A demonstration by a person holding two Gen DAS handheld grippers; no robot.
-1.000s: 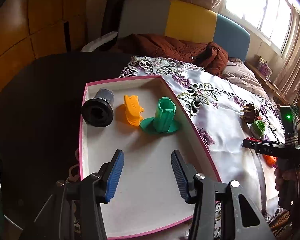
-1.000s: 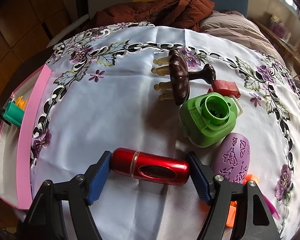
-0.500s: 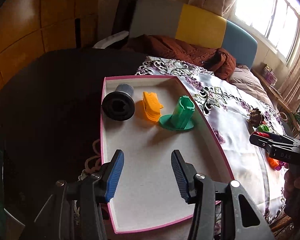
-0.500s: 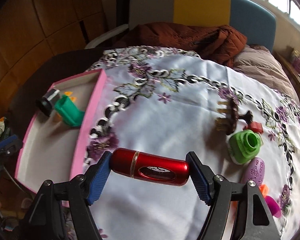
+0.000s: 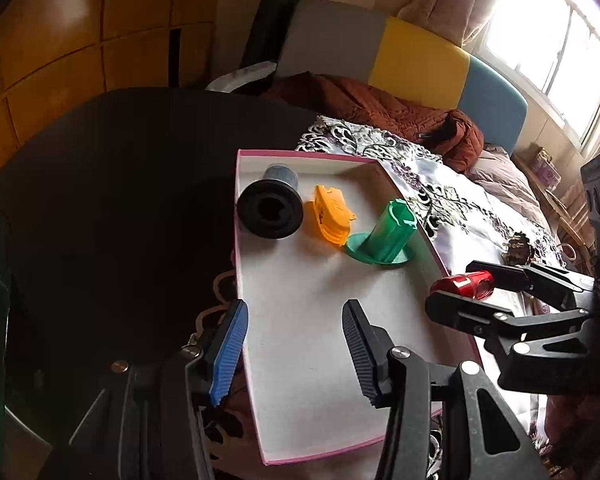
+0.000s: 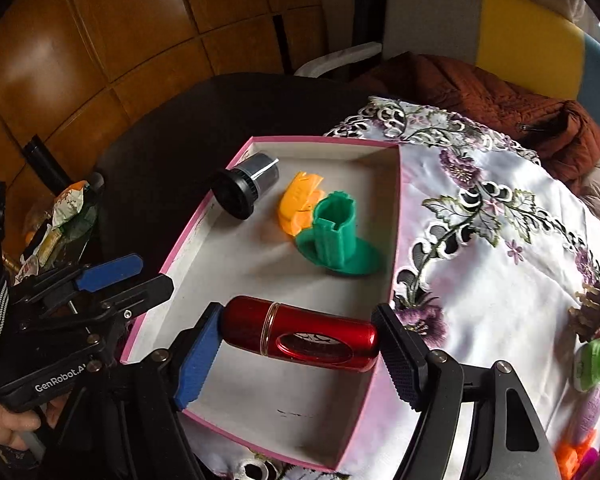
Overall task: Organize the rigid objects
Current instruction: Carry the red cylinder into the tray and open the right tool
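Observation:
My right gripper [image 6: 300, 344] is shut on a red metal cylinder [image 6: 302, 334], held crosswise over the near part of the pink-rimmed box [image 6: 398, 216]. It also shows in the left wrist view [image 5: 464, 285] at the box's right rim. The box [image 5: 256, 380] holds a black and grey cylinder [image 6: 244, 186], an orange clip [image 6: 298, 200] and a green stand [image 6: 338, 236]. My left gripper [image 5: 296, 344] is open and empty over the box's near left edge.
A floral white cloth [image 6: 500, 240] covers the table right of the box. A brown wooden piece [image 6: 590, 312], a green part [image 6: 592, 364] and a purple piece [image 6: 590, 412] lie at its right. A brown jacket [image 6: 500, 96] lies behind. Packets [image 6: 66, 216] sit at left.
My right gripper has carried the red cylinder left from above the cloth to above the box. The left gripper has shifted left and stays open.

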